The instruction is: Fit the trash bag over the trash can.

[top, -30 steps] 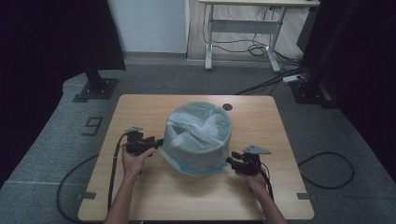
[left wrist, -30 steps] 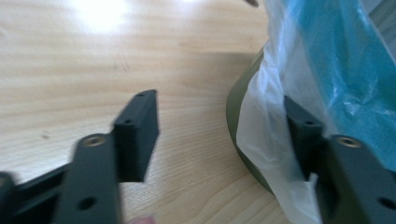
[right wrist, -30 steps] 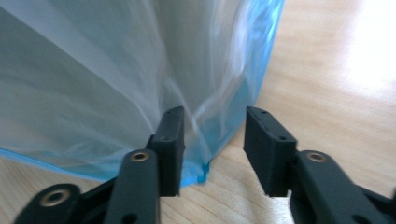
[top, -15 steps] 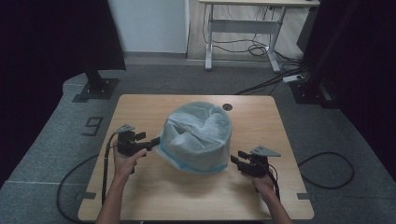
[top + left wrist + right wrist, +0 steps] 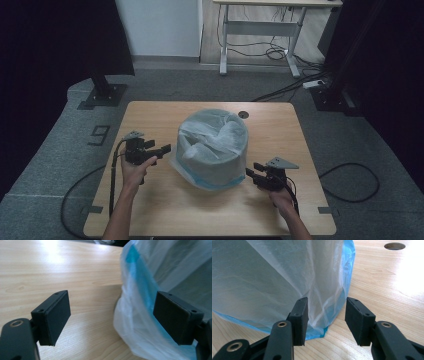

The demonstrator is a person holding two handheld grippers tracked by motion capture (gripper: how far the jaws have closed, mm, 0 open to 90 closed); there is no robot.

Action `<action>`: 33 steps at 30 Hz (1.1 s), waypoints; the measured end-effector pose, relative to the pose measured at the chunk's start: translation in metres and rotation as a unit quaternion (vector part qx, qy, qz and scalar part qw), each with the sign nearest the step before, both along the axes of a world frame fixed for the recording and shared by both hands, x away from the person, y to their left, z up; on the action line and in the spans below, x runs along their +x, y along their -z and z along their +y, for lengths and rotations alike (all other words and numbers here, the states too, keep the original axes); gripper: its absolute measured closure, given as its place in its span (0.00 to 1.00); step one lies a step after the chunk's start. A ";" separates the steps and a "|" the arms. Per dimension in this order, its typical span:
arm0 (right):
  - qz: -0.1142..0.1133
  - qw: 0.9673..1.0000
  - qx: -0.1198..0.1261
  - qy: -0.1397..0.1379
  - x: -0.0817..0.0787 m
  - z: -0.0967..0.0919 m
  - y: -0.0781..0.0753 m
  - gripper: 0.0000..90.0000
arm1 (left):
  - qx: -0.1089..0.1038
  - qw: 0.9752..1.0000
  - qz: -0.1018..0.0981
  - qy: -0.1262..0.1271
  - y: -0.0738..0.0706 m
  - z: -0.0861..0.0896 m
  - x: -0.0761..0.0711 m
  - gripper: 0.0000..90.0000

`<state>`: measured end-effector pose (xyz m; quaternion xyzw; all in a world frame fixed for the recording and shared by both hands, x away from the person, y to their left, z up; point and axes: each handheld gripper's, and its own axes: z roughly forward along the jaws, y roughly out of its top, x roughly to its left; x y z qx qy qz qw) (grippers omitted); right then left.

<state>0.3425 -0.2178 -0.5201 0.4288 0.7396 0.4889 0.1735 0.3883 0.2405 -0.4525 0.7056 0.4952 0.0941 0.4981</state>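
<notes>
At table centre, the translucent white plastic bag with a blue hem (image 5: 212, 150) already drapes its bin. My left gripper (image 5: 162, 149) has just been opening, nothing between its jaws; my right gripper (image 5: 251, 174) gapes too, so the near hem still needs tugging down.

Wooden table (image 5: 165, 210), round hole (image 5: 243, 114) near far edge; white desk (image 5: 260, 25) beyond, cables (image 5: 277, 50) beneath.

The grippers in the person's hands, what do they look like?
Both are black. The left gripper and the right gripper each carry a grey three-cornered plate on top and trail a black cable. In the gripper views, the jaws end in flat, rectangular black pads with small screw holes, on arms with brass-coloured rivets. The forearms are bare.
</notes>
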 end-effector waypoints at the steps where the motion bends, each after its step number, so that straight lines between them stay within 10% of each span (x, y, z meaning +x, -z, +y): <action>1: 0.001 1.000 0.000 0.000 -0.001 -0.001 0.000 0.58 | -0.001 1.000 -0.004 0.002 -0.002 0.000 -0.001 0.16; 8: -0.001 1.000 0.001 0.005 -0.008 -0.014 0.000 0.58 | 0.001 0.998 -0.040 0.049 -0.029 -0.002 -0.007 0.18; 16: -0.005 1.000 0.012 0.014 -0.017 -0.031 0.001 0.58 | 0.029 0.988 -0.080 0.126 -0.073 -0.026 -0.004 0.20; 23: -0.004 1.000 0.019 0.007 -0.022 -0.034 0.001 0.57 | 0.054 0.983 -0.069 0.164 -0.092 -0.050 0.009 0.24; 33: -0.004 1.000 0.006 0.009 -0.025 -0.036 0.000 0.57 | 0.056 0.981 -0.072 0.173 -0.100 -0.069 0.025 0.24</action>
